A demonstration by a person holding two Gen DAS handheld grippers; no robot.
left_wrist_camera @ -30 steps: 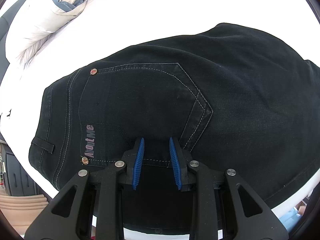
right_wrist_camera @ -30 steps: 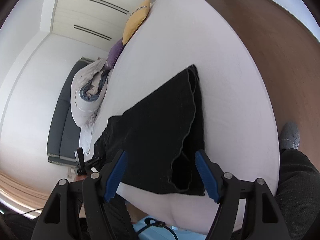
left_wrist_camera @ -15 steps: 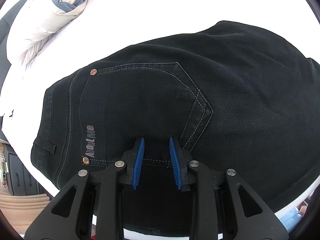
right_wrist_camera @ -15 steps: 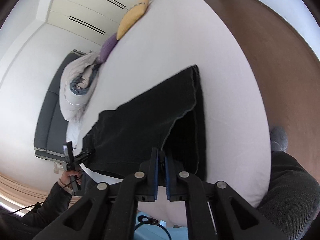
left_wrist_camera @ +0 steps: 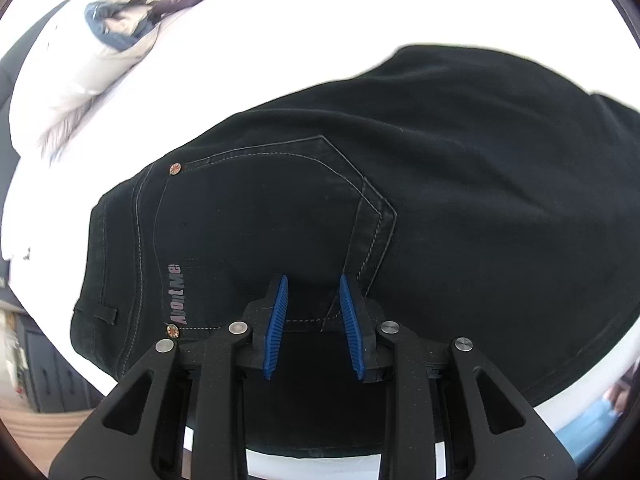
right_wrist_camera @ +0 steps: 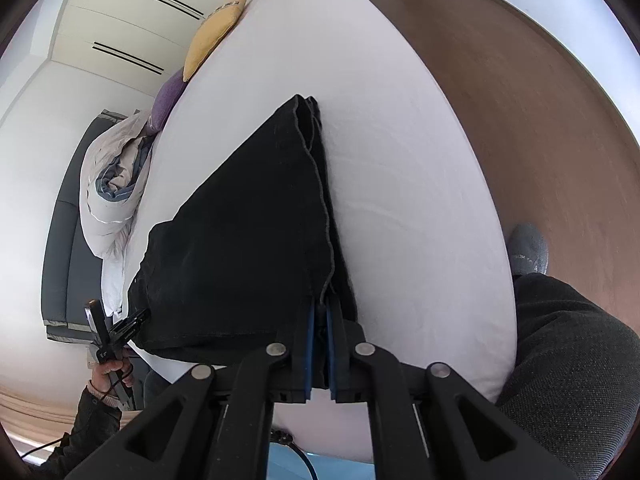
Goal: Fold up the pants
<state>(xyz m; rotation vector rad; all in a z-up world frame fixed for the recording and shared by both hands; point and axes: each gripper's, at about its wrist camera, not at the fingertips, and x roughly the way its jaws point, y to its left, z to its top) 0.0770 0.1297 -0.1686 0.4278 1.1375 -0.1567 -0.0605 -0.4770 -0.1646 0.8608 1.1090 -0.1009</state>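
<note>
Black jeans (left_wrist_camera: pixel 460 184) lie on a white bed, back pocket and "About Me" label facing up in the left wrist view. My left gripper (left_wrist_camera: pixel 312 280) hovers over the waist end near the pocket's lower edge, blue pads apart, holding nothing. In the right wrist view the jeans (right_wrist_camera: pixel 248 232) stretch away as a dark folded strip. My right gripper (right_wrist_camera: pixel 319 308) is shut on the leg-end hem and lifts that edge off the sheet. The left gripper (right_wrist_camera: pixel 116 332) also shows at the jeans' far left corner.
A bunched white duvet (right_wrist_camera: pixel 112 200) lies at the head of the bed (right_wrist_camera: pixel 420 168), with a purple pillow (right_wrist_camera: pixel 168 100) and a yellow pillow (right_wrist_camera: pixel 216 36). Brown floor (right_wrist_camera: pixel 540 100) runs along the right. My dark trouser leg (right_wrist_camera: pixel 572 352) and grey slipper (right_wrist_camera: pixel 528 248) stand by the bed edge.
My right gripper closed on the jeans' hem and has raised it, pulling the cloth taut. My left gripper stayed open over the waist, shifting only slightly.
</note>
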